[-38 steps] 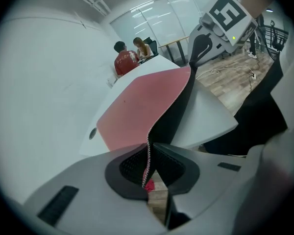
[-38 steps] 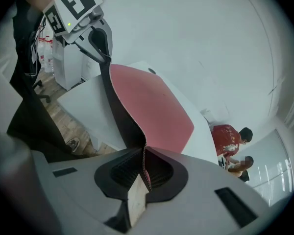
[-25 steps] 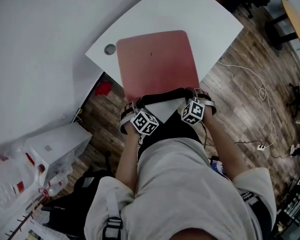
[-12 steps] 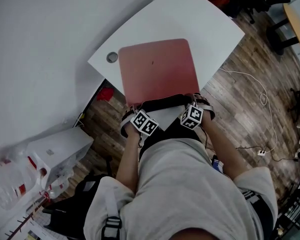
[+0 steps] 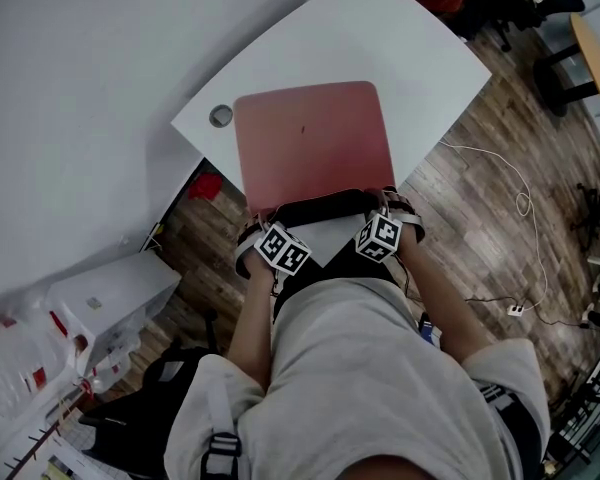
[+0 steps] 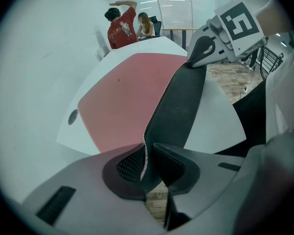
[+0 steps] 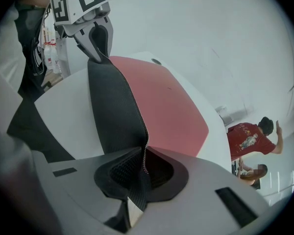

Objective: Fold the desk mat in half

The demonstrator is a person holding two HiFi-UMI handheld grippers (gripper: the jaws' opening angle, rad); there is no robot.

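A pink desk mat lies on the white table. Its near edge is lifted and curls back, so the black underside shows as a band. My left gripper is shut on the near left corner and my right gripper on the near right corner. In the left gripper view the stitched mat edge is pinched between the jaws, with the right gripper at the band's far end. In the right gripper view the mat edge is clamped likewise, and the left gripper holds the other corner.
A round cable hole sits in the table by the mat's far left corner. A white cable trails over the wood floor at the right. White boxes stand at the lower left. Two people are beyond the table's far end.
Both grippers keep their hold on the near corners. The lifted edge has risen slightly, so the black underside band looks a little wider.
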